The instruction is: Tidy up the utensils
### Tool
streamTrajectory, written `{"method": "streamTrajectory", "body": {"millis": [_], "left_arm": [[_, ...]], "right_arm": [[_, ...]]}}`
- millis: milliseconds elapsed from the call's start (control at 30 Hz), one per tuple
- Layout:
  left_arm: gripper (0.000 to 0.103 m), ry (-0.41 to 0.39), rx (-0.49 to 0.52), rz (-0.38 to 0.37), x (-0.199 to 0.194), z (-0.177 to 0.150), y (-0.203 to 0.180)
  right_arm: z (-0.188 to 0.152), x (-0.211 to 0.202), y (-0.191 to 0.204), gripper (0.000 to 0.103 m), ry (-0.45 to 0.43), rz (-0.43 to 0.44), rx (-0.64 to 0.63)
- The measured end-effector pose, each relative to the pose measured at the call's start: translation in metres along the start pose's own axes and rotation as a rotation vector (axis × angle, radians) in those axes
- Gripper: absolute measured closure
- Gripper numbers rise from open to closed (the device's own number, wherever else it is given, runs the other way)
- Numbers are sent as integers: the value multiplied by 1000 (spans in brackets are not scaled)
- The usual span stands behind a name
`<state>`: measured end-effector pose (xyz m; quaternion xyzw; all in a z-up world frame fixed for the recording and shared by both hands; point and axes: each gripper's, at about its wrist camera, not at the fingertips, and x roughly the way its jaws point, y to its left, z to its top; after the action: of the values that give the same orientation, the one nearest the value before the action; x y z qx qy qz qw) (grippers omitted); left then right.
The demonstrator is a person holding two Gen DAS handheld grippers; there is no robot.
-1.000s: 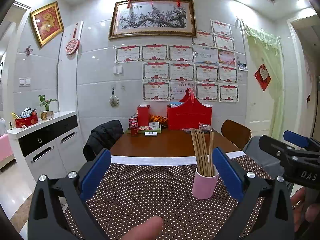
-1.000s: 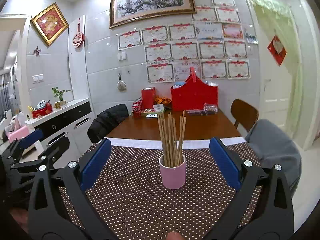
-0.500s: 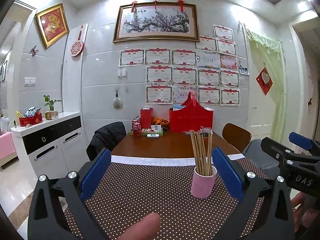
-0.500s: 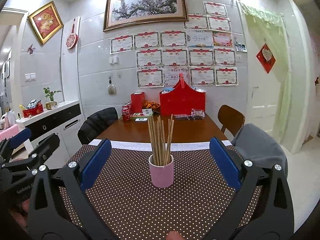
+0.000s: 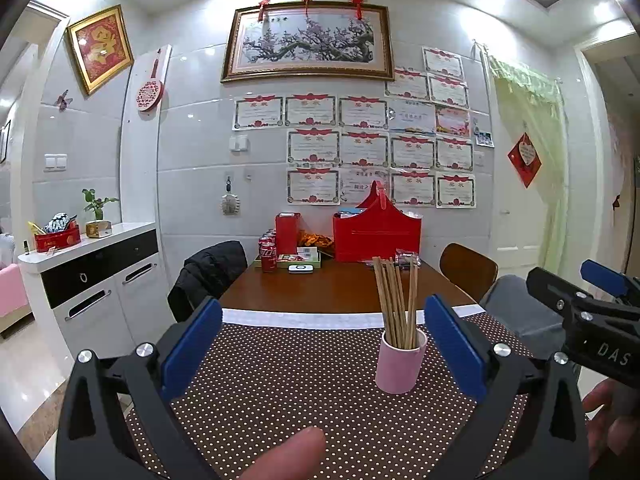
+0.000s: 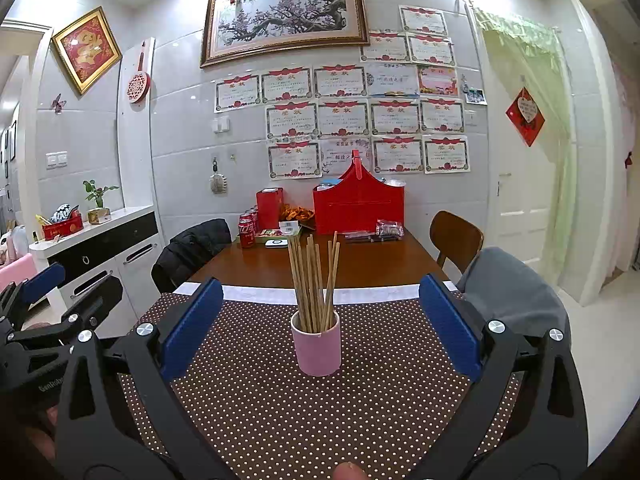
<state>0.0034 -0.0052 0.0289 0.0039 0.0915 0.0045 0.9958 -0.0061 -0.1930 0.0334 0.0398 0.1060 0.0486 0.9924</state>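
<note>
A pink cup (image 6: 316,348) stood upright on a brown polka-dot tablecloth (image 6: 280,408), holding a bundle of wooden chopsticks (image 6: 314,284) that stood on end and fanned slightly at the top. The right gripper (image 6: 318,328) hovered near the cup with its blue-padded jaws spread wide and nothing between them; the cup sat centred in its view. The left gripper (image 5: 322,350) was also spread apart and empty, with the cup just off to its right side. No loose chopsticks or other utensils showed on the cloth. Judging by this, the gathering looked finished or nearly so, with little or nothing visibly left. Farther back on the wooden table (image 5: 332,288) were a red gift bag (image 5: 376,236) and soda cans (image 5: 268,254), well apart from the cup.
</note>
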Motion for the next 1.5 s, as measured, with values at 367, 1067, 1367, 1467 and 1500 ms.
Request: {"method": "streamTrajectory", "body": {"millis": [367, 1067, 1367, 1467, 1500], "left_arm": [[3, 5, 0, -15, 1, -2, -7], [3, 23, -26, -37, 9, 4, -10], [3, 29, -45, -36, 13, 2, -5], [3, 27, -46, -42, 13, 1, -4], [3, 27, -42, -43, 12, 2, -4]], "right_arm": [[1, -2, -1, 6, -5, -5, -2], [1, -2, -3, 6, -4, -11, -1], [-2, 2, -5, 6, 3, -12, -2], [-4, 2, -5, 6, 5, -13, 1], [-4, 3, -6, 6, 7, -12, 2]]}}
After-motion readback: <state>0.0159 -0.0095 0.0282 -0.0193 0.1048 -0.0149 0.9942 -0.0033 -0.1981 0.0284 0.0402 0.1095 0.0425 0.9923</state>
